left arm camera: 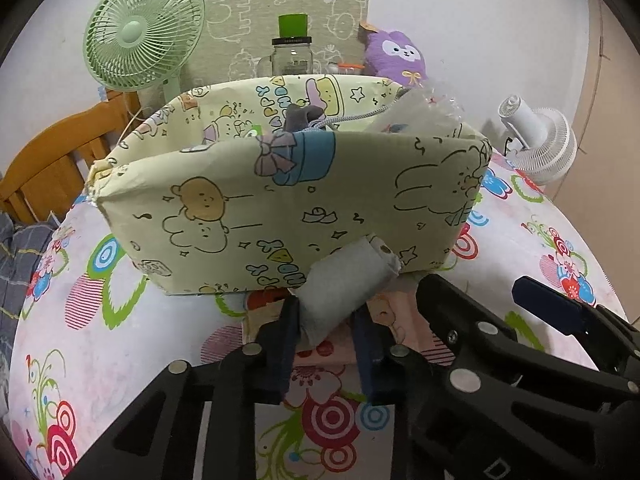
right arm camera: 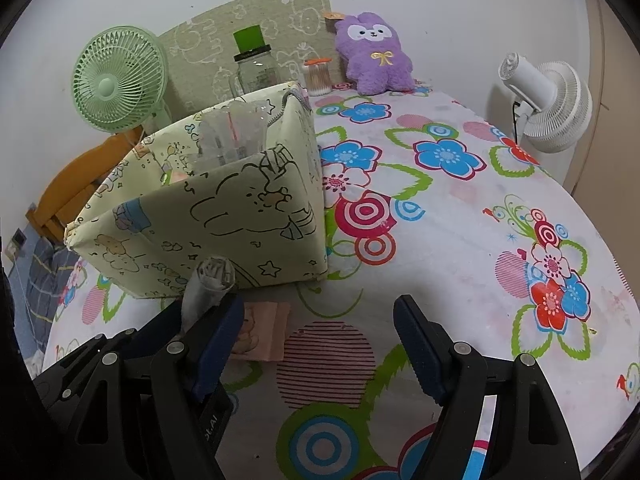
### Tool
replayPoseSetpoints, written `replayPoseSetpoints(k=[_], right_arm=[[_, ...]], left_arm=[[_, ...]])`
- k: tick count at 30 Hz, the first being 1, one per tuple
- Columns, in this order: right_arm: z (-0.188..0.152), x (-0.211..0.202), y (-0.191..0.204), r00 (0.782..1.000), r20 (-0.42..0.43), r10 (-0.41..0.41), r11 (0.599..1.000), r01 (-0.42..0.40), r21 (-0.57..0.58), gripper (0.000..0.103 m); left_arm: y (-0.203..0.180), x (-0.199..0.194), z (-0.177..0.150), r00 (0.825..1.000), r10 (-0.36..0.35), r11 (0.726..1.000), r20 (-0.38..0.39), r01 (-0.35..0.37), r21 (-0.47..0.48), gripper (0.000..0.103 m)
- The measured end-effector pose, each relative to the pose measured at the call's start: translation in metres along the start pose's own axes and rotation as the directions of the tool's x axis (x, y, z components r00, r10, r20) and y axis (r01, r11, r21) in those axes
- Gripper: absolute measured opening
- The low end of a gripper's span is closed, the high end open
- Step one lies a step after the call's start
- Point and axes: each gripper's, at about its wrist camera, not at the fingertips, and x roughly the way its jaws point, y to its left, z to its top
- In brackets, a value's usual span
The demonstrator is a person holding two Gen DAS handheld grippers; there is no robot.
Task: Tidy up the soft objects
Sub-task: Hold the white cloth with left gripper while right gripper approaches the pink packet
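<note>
We hold a rolled grey cloth (left arm camera: 346, 280) clenched between the fingers of the left gripper (left arm camera: 326, 344), in the lower middle of the left wrist view; the roll points up and to the right and its far end stands in front of the wall of the yellow fabric bin (left arm camera: 280, 200), below the rim. The bin fills the centre of that view and sits on the flowered tablecloth (left arm camera: 560, 248); inside it we see some dark grey fabric and a clear plastic bag, but we cannot tell more of its contents. In the right wrist view the right gripper (right arm camera: 316, 344) is released, its fingers wide apart above the cloth in the lower middle, holding nothing. A folded pink cloth (right arm camera: 264, 332) lies flat on the table just in front of the bin, under the left gripper. We judge that the step in hand is carrying the grey roll into the bin. The next move calls for lifting the roll above the near rim, moving it forward over the opening, and only then releasing it. The pink cloth seems to wait for its turn.
</note>
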Motion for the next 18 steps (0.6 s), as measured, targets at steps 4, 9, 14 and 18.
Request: replayPoseSetpoints(k=[4, 9, 14, 18], right_arm=[[-0.002, -0.004, 0.004, 1.000, 0.003, 0.008, 1.000, -0.008, -0.009, 0.080], [-0.005, -0.013, 0.013, 1.000, 0.016, 0.019, 0.999, -0.018, -0.035, 0.080], [-0.009, -0.019, 0.023, 0.999, 0.020, 0.032, 0.998, -0.031, -0.063, 0.080], [-0.013, -0.021, 0.031, 0.999, 0.017, 0.049, 0.995, -0.048, -0.089, 0.080]], left_arm=[[0.004, -0.006, -0.002, 1.000, 0.005, 1.000, 0.008, -0.005, -0.006, 0.024], [0.010, -0.015, -0.005, 1.000, 0.018, 1.000, 0.022, -0.018, -0.019, 0.024], [0.018, -0.024, -0.011, 0.999, 0.037, 0.999, 0.030, -0.036, -0.036, 0.024], [0.026, -0.030, -0.016, 0.998, 0.054, 0.997, 0.032, -0.052, -0.054, 0.024]])
